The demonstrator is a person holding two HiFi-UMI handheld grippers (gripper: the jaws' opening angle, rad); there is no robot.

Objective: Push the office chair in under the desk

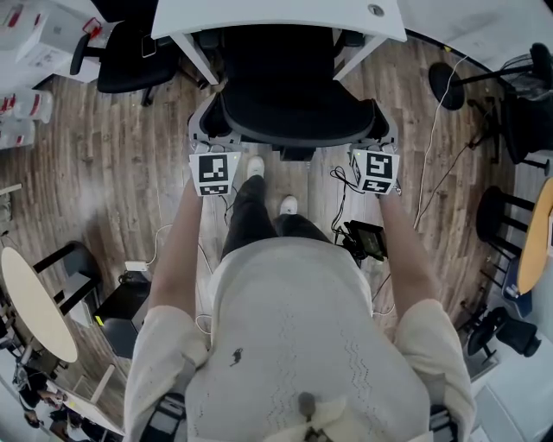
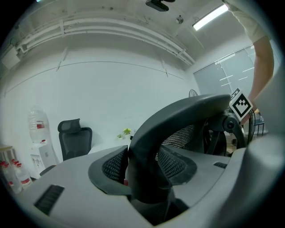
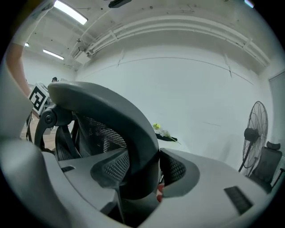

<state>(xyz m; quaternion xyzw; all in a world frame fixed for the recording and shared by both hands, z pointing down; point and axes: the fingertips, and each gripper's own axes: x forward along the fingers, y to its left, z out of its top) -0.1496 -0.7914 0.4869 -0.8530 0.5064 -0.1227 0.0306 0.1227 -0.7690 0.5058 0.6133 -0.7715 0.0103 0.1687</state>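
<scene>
The black mesh office chair (image 1: 289, 95) stands facing the white desk (image 1: 276, 17), its seat partly beneath the desktop. My left gripper (image 1: 206, 147) grips the left side of the chair's curved back frame (image 2: 178, 116). My right gripper (image 1: 382, 145) grips the right side of the same frame (image 3: 102, 100). In the left gripper view the left gripper (image 2: 142, 164) has both pads pressed against the dark bar. In the right gripper view the right gripper (image 3: 140, 171) clamps it the same way. The chair's base is hidden under the seat.
A second black chair (image 1: 130, 56) stands at the desk's left end. Cables and a small black device (image 1: 367, 239) lie on the wood floor to the right. The person's feet (image 1: 255, 166) are just behind the chair. A round table (image 1: 34, 302) is at the left, stand bases (image 1: 447, 85) at the right.
</scene>
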